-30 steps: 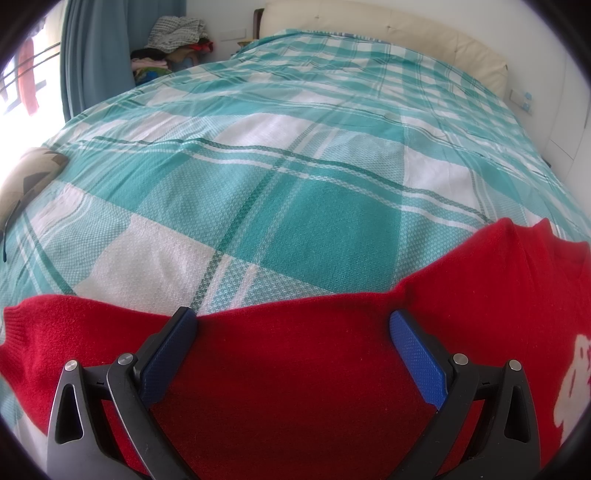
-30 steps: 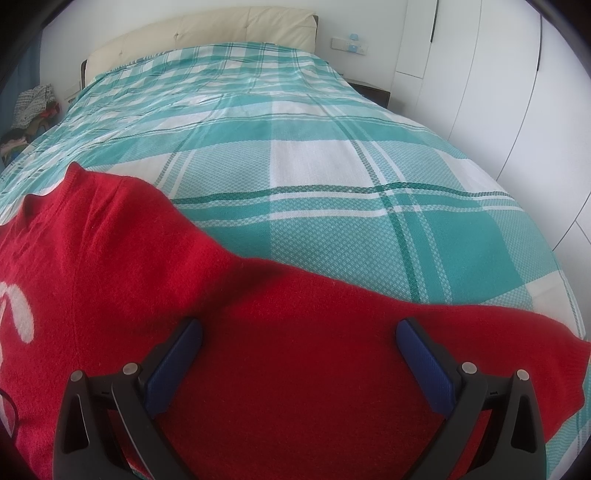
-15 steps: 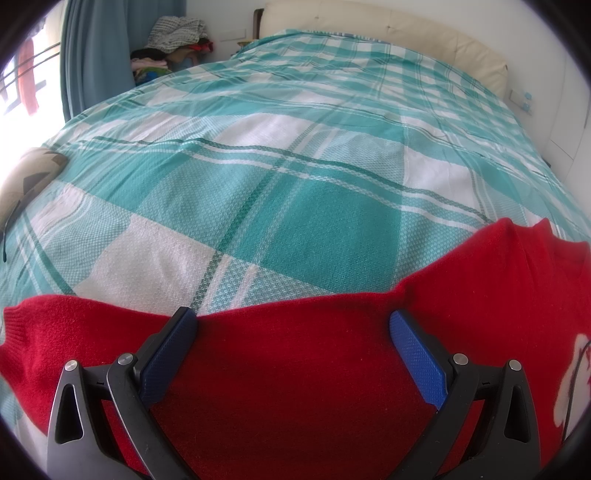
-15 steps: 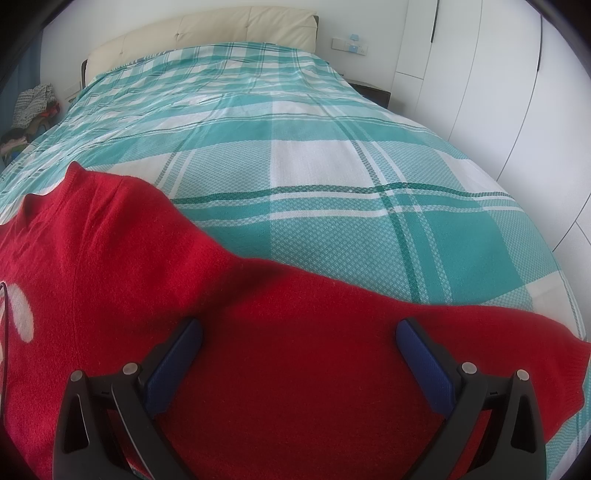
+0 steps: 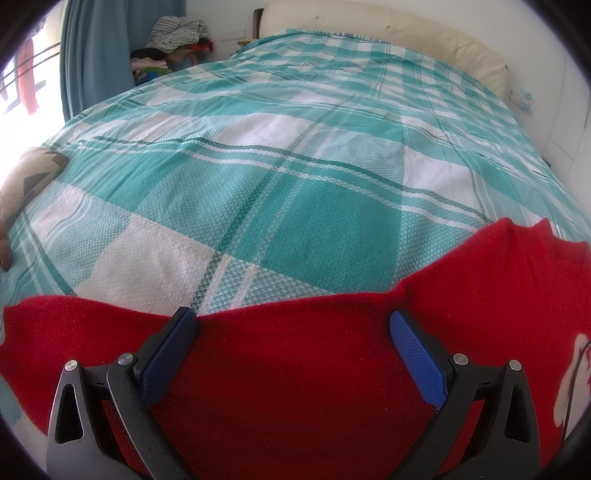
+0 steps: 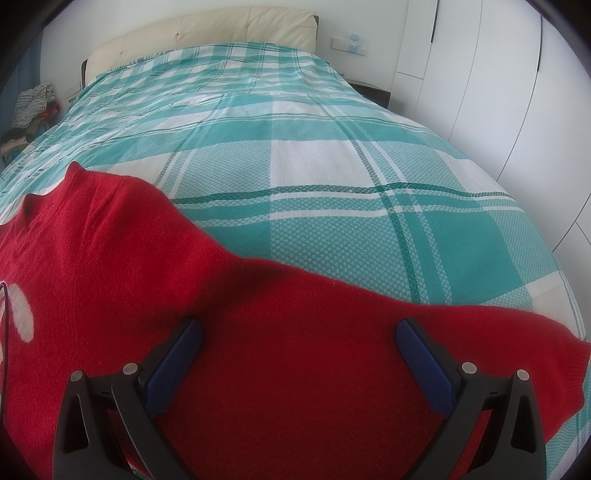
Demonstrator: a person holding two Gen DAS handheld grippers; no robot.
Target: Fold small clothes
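Nothing moved: 2 grippers (image 5: 293, 332) (image 6: 299, 341) agape over 1 sweater (image 5: 295, 387)

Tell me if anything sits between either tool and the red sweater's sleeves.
Nothing visible does. The left tool and right tool are both open, directly over the red sweater lying on the plaid bedspread.

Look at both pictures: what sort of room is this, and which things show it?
Most likely a bedroom: a bed with a padded headboard, tall white wardrobe doors beside it, and a red sweater spread out for folding.
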